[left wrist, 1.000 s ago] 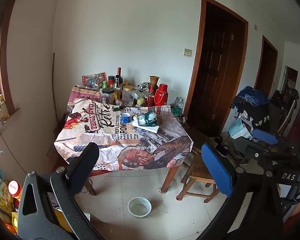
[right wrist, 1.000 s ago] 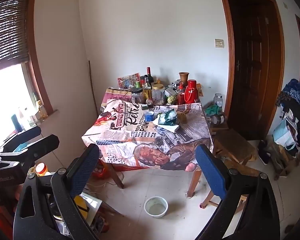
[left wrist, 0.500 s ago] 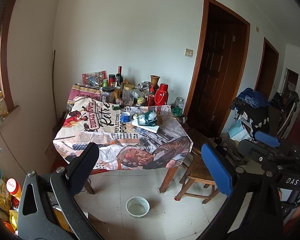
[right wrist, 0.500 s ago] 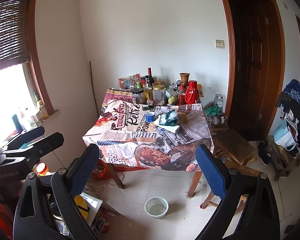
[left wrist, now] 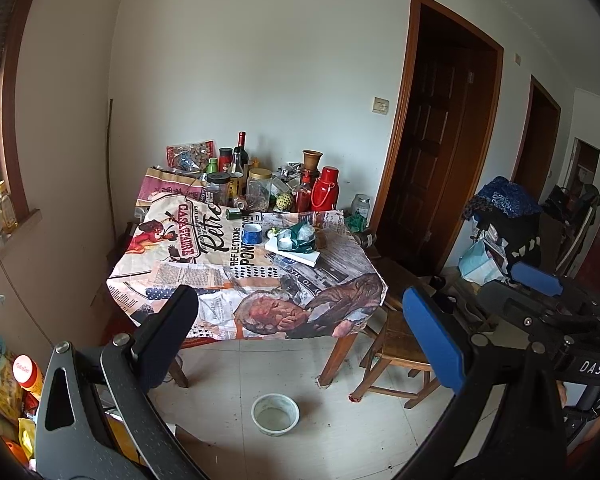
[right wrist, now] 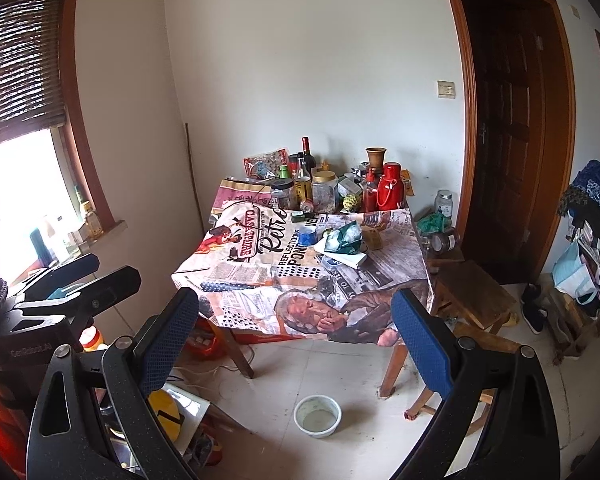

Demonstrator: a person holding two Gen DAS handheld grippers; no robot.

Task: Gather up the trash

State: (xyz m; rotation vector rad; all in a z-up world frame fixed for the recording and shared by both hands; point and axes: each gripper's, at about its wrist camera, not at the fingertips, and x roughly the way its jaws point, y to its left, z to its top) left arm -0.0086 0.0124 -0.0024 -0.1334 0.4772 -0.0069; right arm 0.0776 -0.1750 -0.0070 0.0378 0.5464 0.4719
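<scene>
A crumpled green and white wrapper (left wrist: 298, 236) lies on a white book on the table (left wrist: 204, 268), which is covered with a printed newspaper-style cloth; it also shows in the right wrist view (right wrist: 344, 238). A small blue tub (left wrist: 252, 234) sits beside it. My left gripper (left wrist: 300, 320) is open and empty, well short of the table, above the floor. My right gripper (right wrist: 296, 320) is open and empty too, at a similar distance. Each gripper shows at the edge of the other's view.
Bottles, jars and a red thermos (left wrist: 326, 194) crowd the table's back edge. A white bowl (left wrist: 275, 414) sits on the tiled floor in front. Wooden stools (left wrist: 396, 344) stand right of the table. Clutter lies by the left wall (right wrist: 172, 412) and bags at right (left wrist: 500, 236).
Both grippers have drifted slightly toward the table and a little upward; the table sits marginally larger in view. Both stay open.
</scene>
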